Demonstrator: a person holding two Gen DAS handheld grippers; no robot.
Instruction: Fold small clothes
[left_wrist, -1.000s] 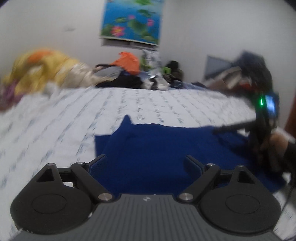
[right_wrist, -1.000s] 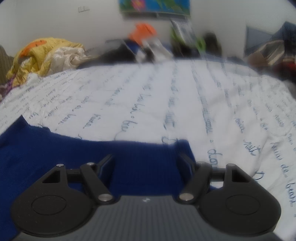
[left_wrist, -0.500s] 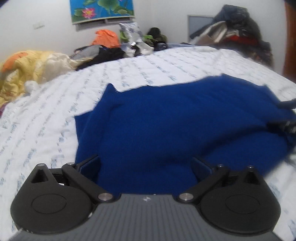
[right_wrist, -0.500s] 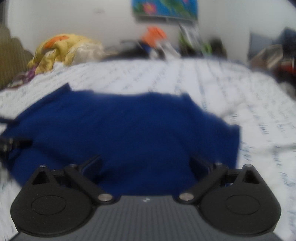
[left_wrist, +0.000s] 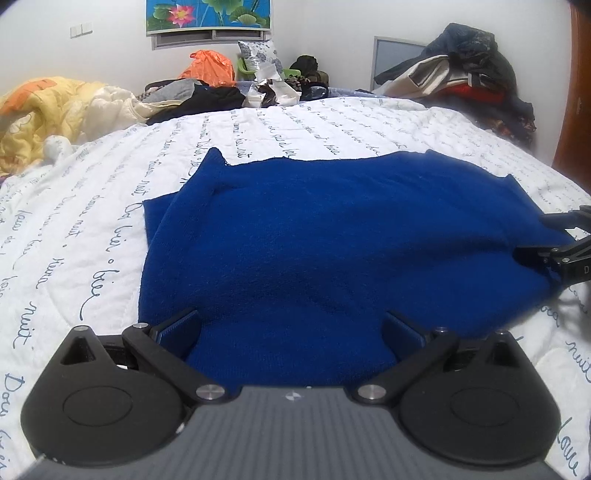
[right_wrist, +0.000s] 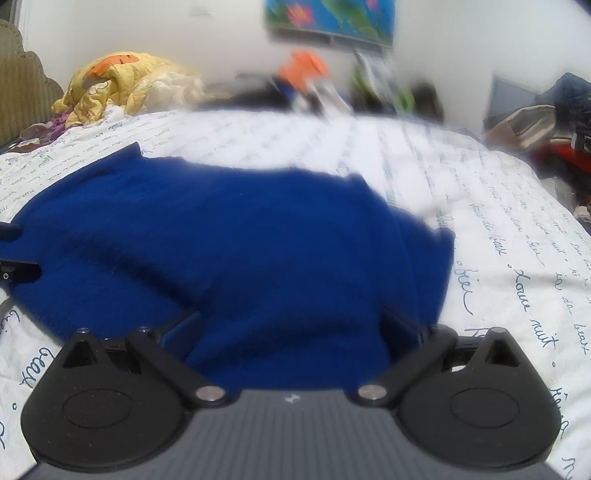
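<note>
Blue knit garment spread on the bed, both claws at its near edge.

The blue garment (left_wrist: 314, 236) fills the gap of the left claw (left_wrist: 290, 332) and the right claw (right_wrist: 290, 328), both spread wide; fingertips are buried in cloth, so actual grip is unclear. The right view is blurred. White script-printed bedspread (left_wrist: 74, 221); yellow quilt (left_wrist: 40, 110), clothes pile (left_wrist: 469, 70), lotus poster (left_wrist: 208, 14) behind.

White script-printed bedspread (left_wrist: 332, 125); yellow quilt (left_wrist: 48, 110), orange bag (left_wrist: 208, 68), lotus poster (left_wrist: 208, 14) behind.
</note>
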